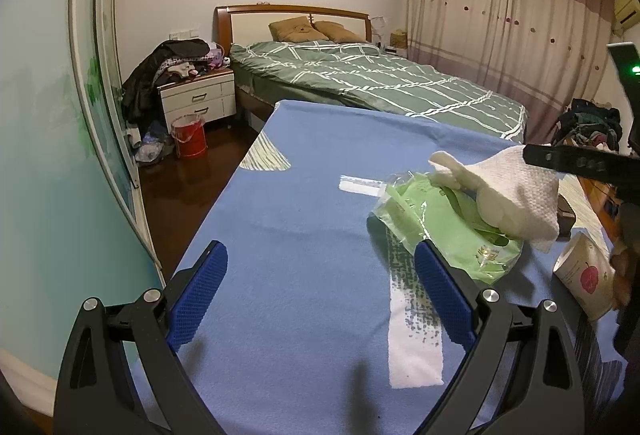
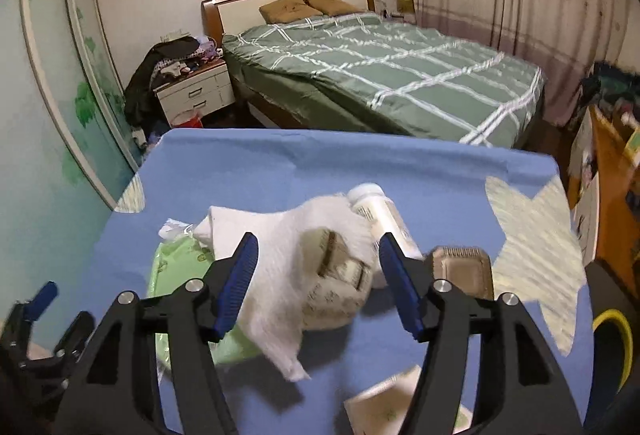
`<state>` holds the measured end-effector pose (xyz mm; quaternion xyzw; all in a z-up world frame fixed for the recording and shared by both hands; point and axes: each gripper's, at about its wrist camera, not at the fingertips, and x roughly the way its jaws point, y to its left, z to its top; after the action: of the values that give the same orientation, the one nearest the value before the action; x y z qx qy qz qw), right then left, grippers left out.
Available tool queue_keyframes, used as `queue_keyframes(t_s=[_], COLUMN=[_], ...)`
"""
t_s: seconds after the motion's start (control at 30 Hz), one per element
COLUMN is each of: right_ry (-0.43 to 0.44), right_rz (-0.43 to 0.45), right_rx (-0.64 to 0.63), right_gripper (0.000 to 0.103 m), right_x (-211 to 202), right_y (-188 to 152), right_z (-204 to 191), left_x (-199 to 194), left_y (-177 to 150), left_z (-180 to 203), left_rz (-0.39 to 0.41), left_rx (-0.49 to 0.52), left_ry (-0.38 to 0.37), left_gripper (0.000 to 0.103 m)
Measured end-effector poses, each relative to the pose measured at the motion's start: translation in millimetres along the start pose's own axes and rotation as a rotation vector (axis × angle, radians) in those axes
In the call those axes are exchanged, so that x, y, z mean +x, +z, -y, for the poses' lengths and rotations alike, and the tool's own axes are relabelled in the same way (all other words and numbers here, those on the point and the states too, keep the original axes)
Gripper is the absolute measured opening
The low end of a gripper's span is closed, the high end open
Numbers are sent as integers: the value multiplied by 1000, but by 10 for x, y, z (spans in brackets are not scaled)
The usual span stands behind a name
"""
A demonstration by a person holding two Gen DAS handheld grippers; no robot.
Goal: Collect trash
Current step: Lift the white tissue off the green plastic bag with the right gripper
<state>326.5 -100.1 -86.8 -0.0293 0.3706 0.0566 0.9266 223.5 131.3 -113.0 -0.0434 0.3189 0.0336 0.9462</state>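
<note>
Left claw (image 1: pixel 320 283): black plastic linkage arms w/ triangular cutouts, silver round screws at pivots, blue textured pads (image 1: pixel 196 299). Right claw (image 2: pixel 316 279): same build, black frame, silver screws, blue ribbed pads (image 2: pixel 236 283).

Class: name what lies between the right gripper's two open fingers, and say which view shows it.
In the right wrist view, the right gripper has a white paper towel and a crumpled paper cup between its fingers.

Left gripper (image 1: pixel 320 263): jaws spread wide, nothing between pads. Right gripper (image 2: pixel 318 249): jaws spread wide, angled forward and down.
</note>
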Motion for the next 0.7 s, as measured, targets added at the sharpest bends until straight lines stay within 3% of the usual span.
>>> queue_keyframes(t_s=[0.03, 0.07, 0.37, 0.47, 0.57, 0.7], right_ry=[-8, -15, 126, 245, 172, 158], right_rz=[7, 18, 93, 34, 57, 15], right_rx=[-2, -3, 80, 109, 56, -30], right_gripper=[13, 8, 4, 0, 0, 3], right_x=[-7, -29, -448, -536, -589, -448], right_y=[-32, -32, 131, 85, 17, 12], right_z=[-22, -23, 213, 291, 253, -11], left_x=[-7, -6, -13, -13, -7, -7], left_y=[1, 1, -16, -17, -25, -21], left_z=[6, 9, 20, 24, 43, 54], left_rz=[0, -1, -1, 0, -3, 4], left_rx=[-1, -1, 0, -2, 5, 16], left_ry=[0, 0, -2, -4, -4, -3], left_gripper=[93, 93, 93, 93, 93, 93])
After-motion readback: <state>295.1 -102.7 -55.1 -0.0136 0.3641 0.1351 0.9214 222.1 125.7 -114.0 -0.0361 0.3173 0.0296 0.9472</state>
